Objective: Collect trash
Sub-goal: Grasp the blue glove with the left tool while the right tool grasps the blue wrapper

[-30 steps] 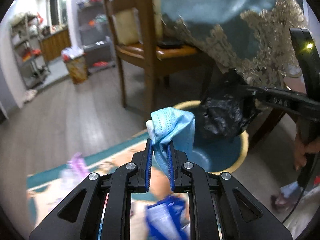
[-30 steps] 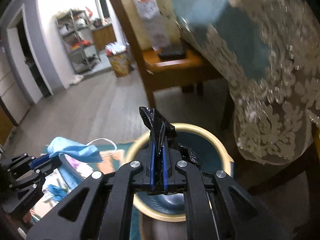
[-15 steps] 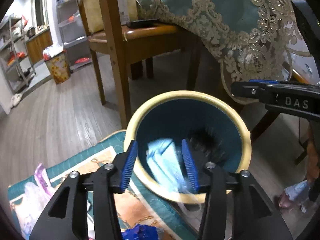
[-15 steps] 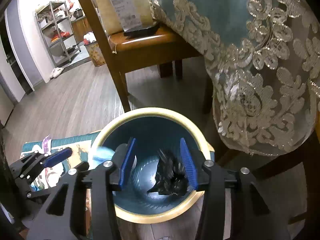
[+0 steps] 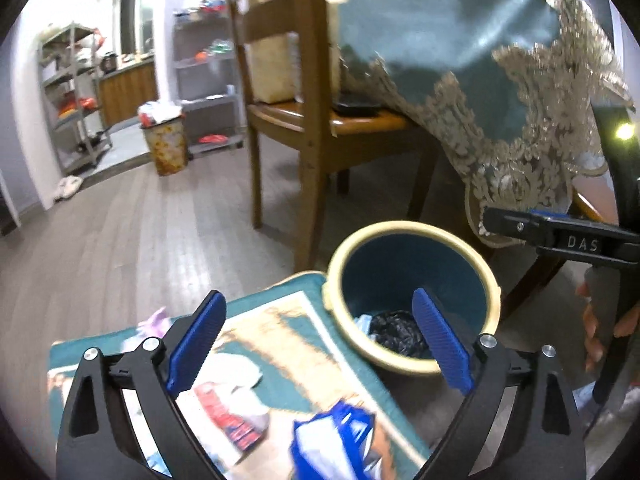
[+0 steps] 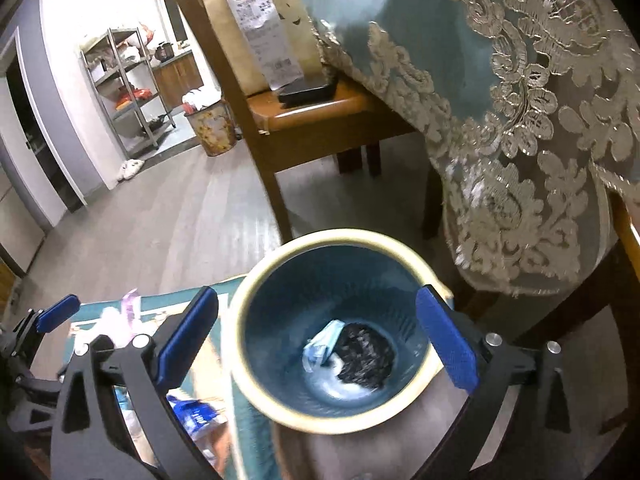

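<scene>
I see a grey plank floor (image 5: 132, 236) running back to metal shelving (image 5: 72, 92) and a patterned waste basket (image 5: 166, 148). Close by stands a wooden chair (image 5: 312, 120) beside a teal lace-edged tablecloth (image 6: 516, 128). A teal rug (image 5: 304, 344) lies under me, littered with blurred wrappers (image 5: 236, 404). At its edge stands the blue bin (image 6: 332, 280) with a cream rim. Inside on its bottom lie a crumpled black bag (image 6: 366, 356) and, touching it, a light blue face mask (image 6: 320, 346). My left hand-held gripper (image 5: 316, 344) hangs over the rug, its blue pads spread wide and empty. My right hand-held gripper (image 6: 316, 344) is right above the bin mouth, equally wide and empty.
</scene>
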The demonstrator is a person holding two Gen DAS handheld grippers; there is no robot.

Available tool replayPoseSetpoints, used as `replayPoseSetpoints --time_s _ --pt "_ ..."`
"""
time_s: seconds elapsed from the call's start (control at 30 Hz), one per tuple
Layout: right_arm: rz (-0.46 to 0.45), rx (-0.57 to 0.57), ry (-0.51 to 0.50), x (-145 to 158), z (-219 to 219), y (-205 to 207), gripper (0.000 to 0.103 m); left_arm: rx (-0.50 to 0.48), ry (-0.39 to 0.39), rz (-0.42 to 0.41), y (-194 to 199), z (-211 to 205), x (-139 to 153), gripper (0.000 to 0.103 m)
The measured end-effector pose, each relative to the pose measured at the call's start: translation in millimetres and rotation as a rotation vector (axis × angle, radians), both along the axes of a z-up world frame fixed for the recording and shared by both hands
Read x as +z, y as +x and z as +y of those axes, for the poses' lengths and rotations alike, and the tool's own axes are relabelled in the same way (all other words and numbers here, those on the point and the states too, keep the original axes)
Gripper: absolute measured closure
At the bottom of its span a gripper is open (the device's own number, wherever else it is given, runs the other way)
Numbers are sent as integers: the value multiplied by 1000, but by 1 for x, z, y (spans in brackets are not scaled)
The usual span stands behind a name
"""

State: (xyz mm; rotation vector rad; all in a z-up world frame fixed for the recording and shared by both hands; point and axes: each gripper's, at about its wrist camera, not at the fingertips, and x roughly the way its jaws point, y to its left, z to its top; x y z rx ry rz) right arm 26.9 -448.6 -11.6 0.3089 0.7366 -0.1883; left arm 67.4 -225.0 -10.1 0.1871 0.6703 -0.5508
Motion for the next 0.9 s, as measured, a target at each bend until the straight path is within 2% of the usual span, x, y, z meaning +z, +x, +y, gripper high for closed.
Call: replayPoseSetpoints --time_s 0.23,0.37,0.5,0.6,0.73,0.9 --pt "-19 60 -12 12 49 -22 6 89 -11 -37 -26 67 24 7" --pt "4 97 -22 6 75 -31 6 142 12 -41 -38 102 26 7" --pt "43 143 -46 -4 103 -36 6 213 -3 -18 -46 138 25 7" --pt "68 166 -76 -13 123 -40 6 266 -4 9 -49 165 17 7" --pt "116 205 -67 -32 145 -38 6 299 61 28 -48 180 -6 7" --pt "164 228 -116 -57 160 -25 6 303 135 63 -39 186 -38 7"
